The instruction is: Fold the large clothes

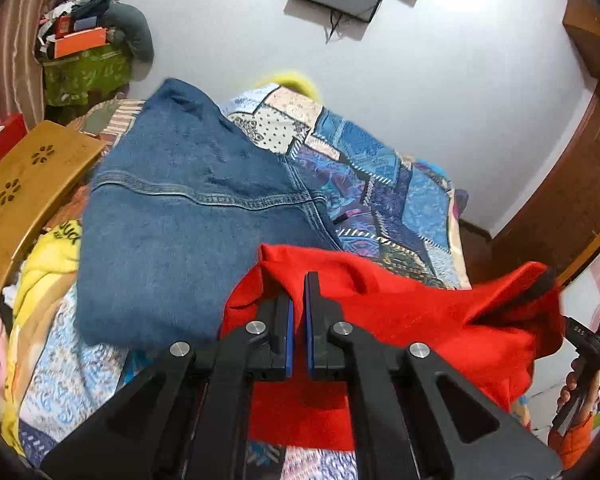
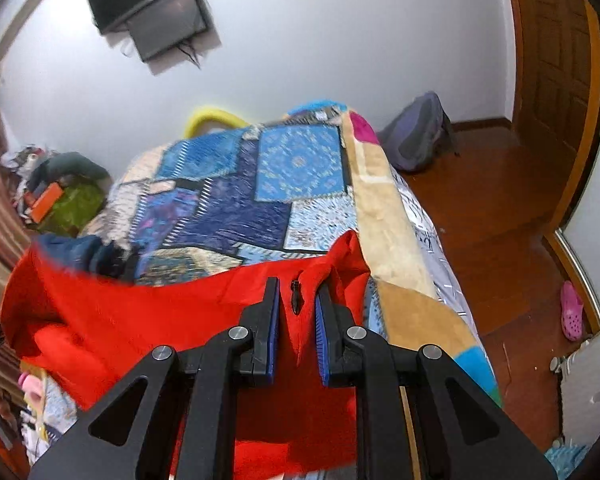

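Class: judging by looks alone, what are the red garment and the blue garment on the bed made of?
Red garment: soft, matte, fleece-like knit, probably; it drapes in loose folds, with a dark zip pull showing in the right wrist view.
Blue garment: denim, probably; faded blue weave with double-stitched seams and stiffer folds.

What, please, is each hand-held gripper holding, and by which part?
Both hold the red garment: the left hand-held gripper pinches an upper edge, the right hand-held gripper a fold beside its black zipper pull.

Bright, even room light; strong fisheye bending with dark corners; moving cloth edges blurred.
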Demonstrator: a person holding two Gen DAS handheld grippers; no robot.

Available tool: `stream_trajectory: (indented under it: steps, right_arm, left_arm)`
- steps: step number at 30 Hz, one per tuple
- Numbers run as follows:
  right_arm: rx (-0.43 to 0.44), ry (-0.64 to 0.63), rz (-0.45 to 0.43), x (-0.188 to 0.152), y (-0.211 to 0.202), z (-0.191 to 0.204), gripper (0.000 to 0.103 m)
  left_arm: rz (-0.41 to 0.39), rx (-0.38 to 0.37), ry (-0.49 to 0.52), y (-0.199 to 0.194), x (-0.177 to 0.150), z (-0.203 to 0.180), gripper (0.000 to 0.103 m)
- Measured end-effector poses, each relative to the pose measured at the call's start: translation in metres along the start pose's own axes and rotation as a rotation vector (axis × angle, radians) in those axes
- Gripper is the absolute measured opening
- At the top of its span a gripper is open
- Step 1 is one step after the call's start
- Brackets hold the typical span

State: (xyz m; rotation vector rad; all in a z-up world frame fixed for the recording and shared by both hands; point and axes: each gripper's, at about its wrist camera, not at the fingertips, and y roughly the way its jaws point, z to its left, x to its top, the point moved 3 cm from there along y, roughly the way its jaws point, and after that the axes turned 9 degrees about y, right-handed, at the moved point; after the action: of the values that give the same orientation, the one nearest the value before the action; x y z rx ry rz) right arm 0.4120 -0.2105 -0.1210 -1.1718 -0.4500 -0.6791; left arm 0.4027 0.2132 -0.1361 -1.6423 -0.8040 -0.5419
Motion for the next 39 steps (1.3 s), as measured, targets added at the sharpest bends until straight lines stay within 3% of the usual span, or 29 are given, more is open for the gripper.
stream_trajectory:
  steps: [6,12,15,17,19,20,23,27,33,39]
  right_arm:
    - [-0.028,0.026,0.07,0.003,0.042,-0.014,0.015]
    - [-0.031,-0.005,0.084,0.003,0.039,-0.015,0.018]
    - [-0.065,-0.042,0.074,0.008,0.033,-0.01,0.028]
    - [-0.106,-0.066,0.031,0.013,0.022,-0.006,0.037]
    - [-0.119,-0.078,-0.022,0.017,0.004,-0.004,0.052]
    - [-0.111,-0.074,-0.043,0.018,-0.006,-0.003,0.054]
    - [-0.058,-0.075,-0.032,0.017,-0.026,0.002,0.055]
    - [-0.024,-0.148,0.004,0.001,-0.037,0.016,0.055]
    - [-0.024,-0.336,0.079,-0.04,-0.031,0.04,0.055]
    - [-0.037,-0.441,0.176,-0.077,-0.003,0.056,0.055]
  left_arm:
    - [0.038,0.042,0.009,0.029,0.007,0.001,0.005]
    - [0.081,0.075,0.058,0.033,0.007,-0.007,0.016]
    - [0.078,0.083,0.077,0.024,0.011,-0.014,0.033]
    - [0.035,0.107,0.083,0.008,0.016,-0.018,0.055]
    - [-0.015,0.124,0.094,-0.008,0.021,-0.022,0.058]
    - [-0.028,0.128,0.1,-0.015,0.024,-0.024,0.06]
    - [-0.039,0.115,0.106,-0.03,0.025,-0.027,0.061]
    - [0.006,0.103,0.174,-0.036,0.01,-0.038,0.061]
    - [0.148,0.091,0.345,-0.014,-0.035,-0.065,0.061]
    - [0.274,0.08,0.494,0.025,-0.093,-0.096,0.061]
